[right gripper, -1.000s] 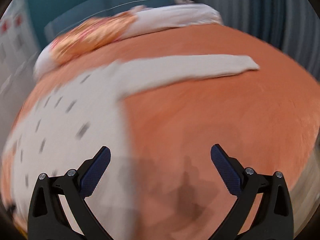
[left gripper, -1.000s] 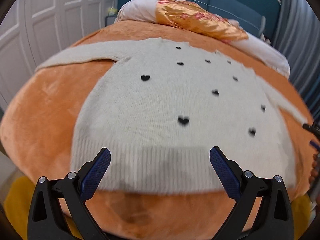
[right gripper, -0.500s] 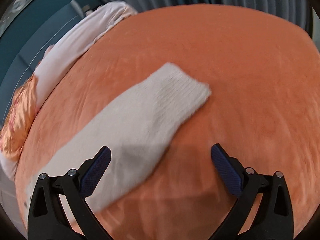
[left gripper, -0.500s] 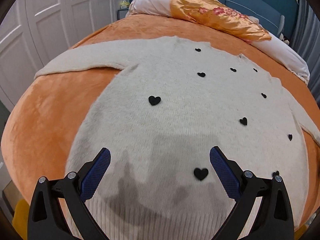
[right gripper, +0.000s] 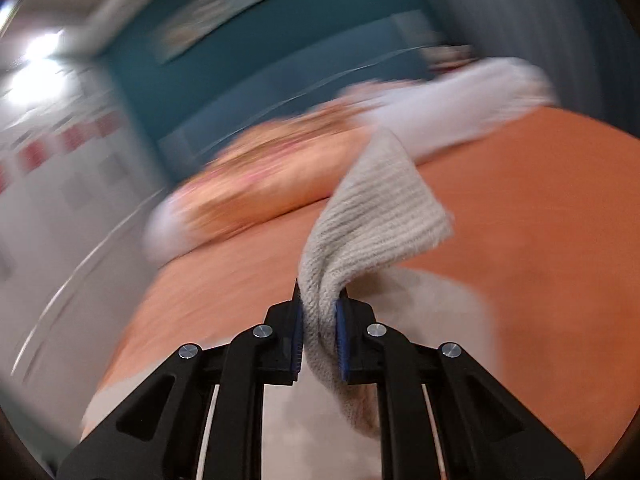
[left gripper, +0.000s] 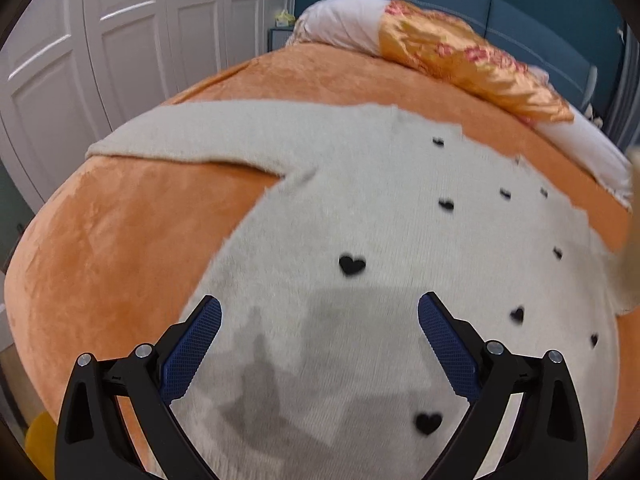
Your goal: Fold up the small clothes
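A cream knit sweater (left gripper: 360, 208) with small black hearts lies flat on the orange bedspread (left gripper: 120, 240), its left sleeve (left gripper: 192, 136) stretched out to the left. My left gripper (left gripper: 319, 320) is open and empty, hovering over the sweater's lower body. My right gripper (right gripper: 319, 320) is shut on the ribbed cuff of the right sleeve (right gripper: 372, 208) and holds it lifted off the bed. The lifted sleeve shows as a blurred strip at the right edge of the left wrist view (left gripper: 630, 232).
Pillows, one white (left gripper: 340, 24) and one orange satin (left gripper: 472, 68), lie at the head of the bed against a teal headboard (left gripper: 540, 32). White wardrobe doors (left gripper: 80, 52) stand to the left. The right wrist view is motion-blurred.
My right gripper closed on the right sleeve's cuff and lifted it off the bed, swinging toward the sweater. My left gripper moved further over the sweater's body, still open.
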